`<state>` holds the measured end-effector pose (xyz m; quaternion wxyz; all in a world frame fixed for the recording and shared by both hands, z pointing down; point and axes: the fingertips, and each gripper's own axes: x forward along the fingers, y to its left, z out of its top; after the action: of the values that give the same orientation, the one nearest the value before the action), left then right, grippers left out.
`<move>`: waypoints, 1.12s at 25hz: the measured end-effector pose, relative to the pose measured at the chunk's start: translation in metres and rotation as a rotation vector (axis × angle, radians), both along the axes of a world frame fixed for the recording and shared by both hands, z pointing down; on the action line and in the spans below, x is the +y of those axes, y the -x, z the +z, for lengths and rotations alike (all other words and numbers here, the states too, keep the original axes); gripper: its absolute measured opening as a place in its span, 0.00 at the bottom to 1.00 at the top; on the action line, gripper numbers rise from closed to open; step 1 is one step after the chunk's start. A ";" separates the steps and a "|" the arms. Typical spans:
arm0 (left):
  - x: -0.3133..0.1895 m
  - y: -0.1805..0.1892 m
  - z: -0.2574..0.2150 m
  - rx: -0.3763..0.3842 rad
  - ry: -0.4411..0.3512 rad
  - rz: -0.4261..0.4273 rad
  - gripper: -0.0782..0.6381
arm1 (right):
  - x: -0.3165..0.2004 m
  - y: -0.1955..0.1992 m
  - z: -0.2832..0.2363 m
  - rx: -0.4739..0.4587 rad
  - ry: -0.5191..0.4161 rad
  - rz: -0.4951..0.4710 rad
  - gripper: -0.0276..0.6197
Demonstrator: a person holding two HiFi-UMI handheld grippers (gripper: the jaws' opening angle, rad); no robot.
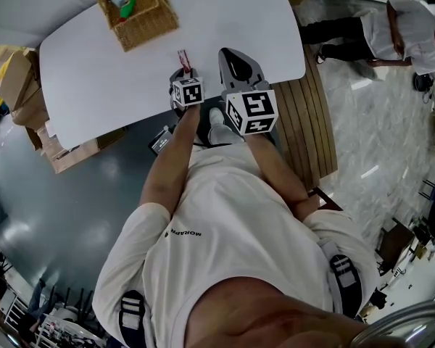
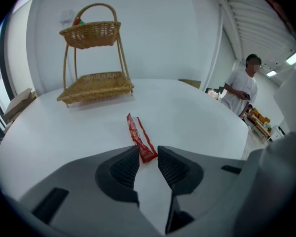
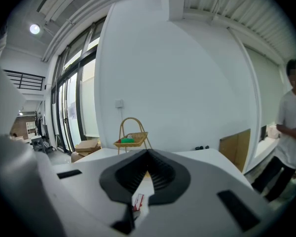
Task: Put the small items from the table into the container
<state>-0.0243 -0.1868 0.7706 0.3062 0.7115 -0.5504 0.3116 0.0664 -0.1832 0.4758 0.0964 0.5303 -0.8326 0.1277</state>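
A long red packet lies flat on the white table. My left gripper points down at it and is open, its jaw tips on either side of the packet's near end without pressing it. To its right, my right gripper hovers above the table's near edge, jaw tips together, nothing seen between them. The two-tier wicker basket stands at the table's far left. A green item lies in its top tier.
A person stands off to the right of the table. Cardboard boxes sit on the floor at the left. A slatted wooden panel lies by the table's near right corner.
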 end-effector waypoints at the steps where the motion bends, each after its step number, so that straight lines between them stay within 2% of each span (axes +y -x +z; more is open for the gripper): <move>1: -0.001 0.000 0.000 0.005 0.001 -0.004 0.25 | 0.000 0.000 0.001 0.001 0.001 0.001 0.06; 9: -0.007 0.000 0.000 0.005 0.008 -0.020 0.24 | -0.002 -0.003 0.003 0.009 0.001 0.005 0.06; 13: -0.008 0.000 -0.005 -0.010 -0.007 0.003 0.14 | -0.002 -0.003 0.002 0.006 0.002 0.005 0.06; 16: -0.009 -0.001 -0.006 -0.014 -0.015 0.015 0.14 | -0.002 -0.001 0.003 0.005 0.001 0.000 0.06; 20: -0.008 -0.005 -0.002 0.007 -0.004 0.012 0.26 | -0.002 -0.001 0.003 0.004 0.002 0.003 0.06; 24: -0.007 -0.007 0.008 -0.005 0.030 0.029 0.26 | -0.002 -0.005 0.003 0.007 0.004 0.009 0.06; 28: -0.008 -0.007 0.008 -0.017 0.026 0.035 0.25 | -0.003 -0.009 0.005 0.007 0.006 0.016 0.06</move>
<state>-0.0177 -0.1948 0.7782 0.3053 0.7142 -0.5365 0.3301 0.0751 -0.1860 0.4805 0.0998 0.5373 -0.8274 0.1293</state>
